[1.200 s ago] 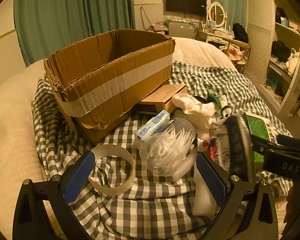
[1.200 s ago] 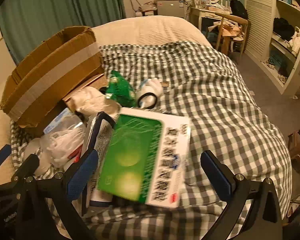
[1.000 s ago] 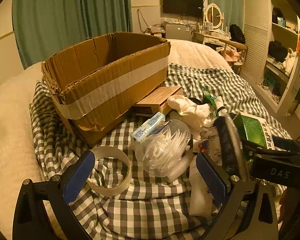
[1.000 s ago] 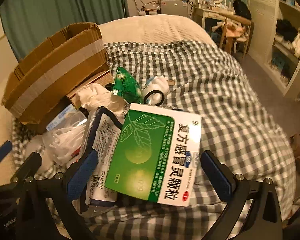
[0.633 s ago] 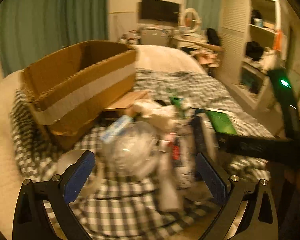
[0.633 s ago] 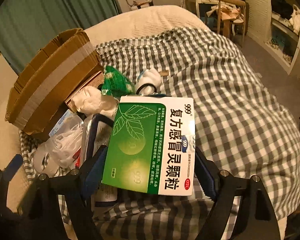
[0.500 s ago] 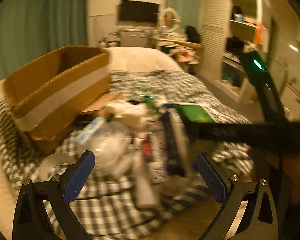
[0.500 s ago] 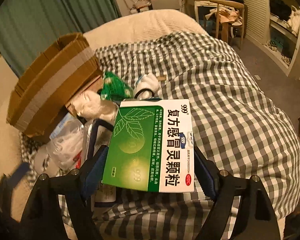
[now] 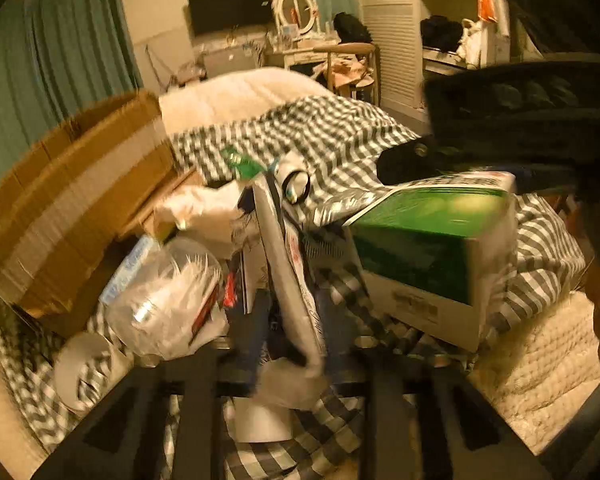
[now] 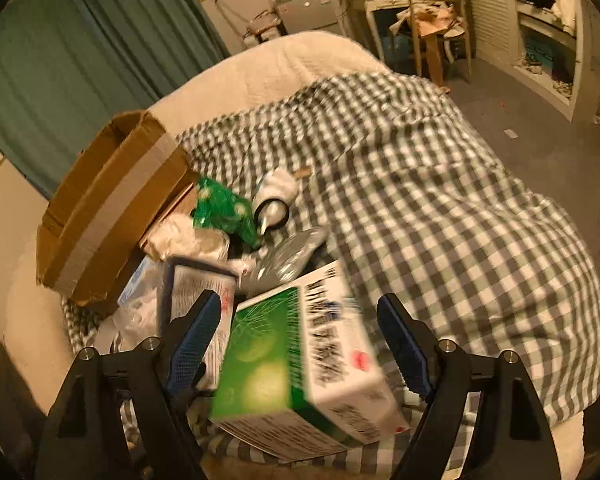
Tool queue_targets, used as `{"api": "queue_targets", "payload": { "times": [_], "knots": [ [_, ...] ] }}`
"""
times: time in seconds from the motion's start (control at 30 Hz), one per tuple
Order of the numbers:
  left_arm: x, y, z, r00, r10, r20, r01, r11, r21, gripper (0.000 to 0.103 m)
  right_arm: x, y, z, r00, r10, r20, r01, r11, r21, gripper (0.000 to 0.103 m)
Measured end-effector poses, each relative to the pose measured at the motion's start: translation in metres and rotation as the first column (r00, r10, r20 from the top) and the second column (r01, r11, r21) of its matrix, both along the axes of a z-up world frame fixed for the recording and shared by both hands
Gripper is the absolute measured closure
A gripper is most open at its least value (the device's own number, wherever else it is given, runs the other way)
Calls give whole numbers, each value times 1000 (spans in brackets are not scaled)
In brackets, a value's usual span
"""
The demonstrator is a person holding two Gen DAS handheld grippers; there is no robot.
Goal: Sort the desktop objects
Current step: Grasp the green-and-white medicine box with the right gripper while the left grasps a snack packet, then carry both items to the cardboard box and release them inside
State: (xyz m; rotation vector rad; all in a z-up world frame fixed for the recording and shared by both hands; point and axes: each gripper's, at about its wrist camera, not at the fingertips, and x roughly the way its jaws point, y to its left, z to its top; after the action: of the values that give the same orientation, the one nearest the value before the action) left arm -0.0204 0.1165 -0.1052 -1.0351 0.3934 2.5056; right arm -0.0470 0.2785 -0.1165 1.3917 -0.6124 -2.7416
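Though blurred, glossy green-and-white carton [image 10: 300, 364] between blue-padded fingers [image 10: 194, 338].

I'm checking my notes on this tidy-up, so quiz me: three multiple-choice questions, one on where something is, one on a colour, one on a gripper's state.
1. The cardboard box stands:
A. left of the medicine box
B. on the floor
C. on the chair

2. The medicine box's large face is:
A. red
B. green
C. purple

3. The right gripper is:
A. open over bare cloth
B. shut on the cardboard box
C. shut on the medicine box

Answers:
1 A, it stands on the bed at the left of the right wrist view.
2 B, green with white printed sides.
3 C, both fingers flank the tilted box.
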Motion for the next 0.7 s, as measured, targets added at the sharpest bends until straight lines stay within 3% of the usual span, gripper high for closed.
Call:
{"api": "queue_targets", "payload": {
  "times": [0.1,0.23,0.4,0.53,0.7],
  "knots": [
    [-2,-4,3,1000,4,7,-4,1000,25,90,4,-3,2,1000,16,-2,-16,1000,1,9],
    [1,-9,14,1000,9,-12,-8,997,71,91,18,-6,14,998,44,-52,-42,998,37,0],
    [1,-16,18,999,35,10,-36,994,101,91,19,-19,8,996,86,-1,-85,986,146,1],
    [-8,-14,4,996,20,85,-28,995,93,91,16,-24,1,994,101,38,-106,980,170,1],
    [-5,-8,-6,999,30,44,-31,999,26,91,12,-26,-10,991,89,96,-109,968,227,1]
  ]
}}
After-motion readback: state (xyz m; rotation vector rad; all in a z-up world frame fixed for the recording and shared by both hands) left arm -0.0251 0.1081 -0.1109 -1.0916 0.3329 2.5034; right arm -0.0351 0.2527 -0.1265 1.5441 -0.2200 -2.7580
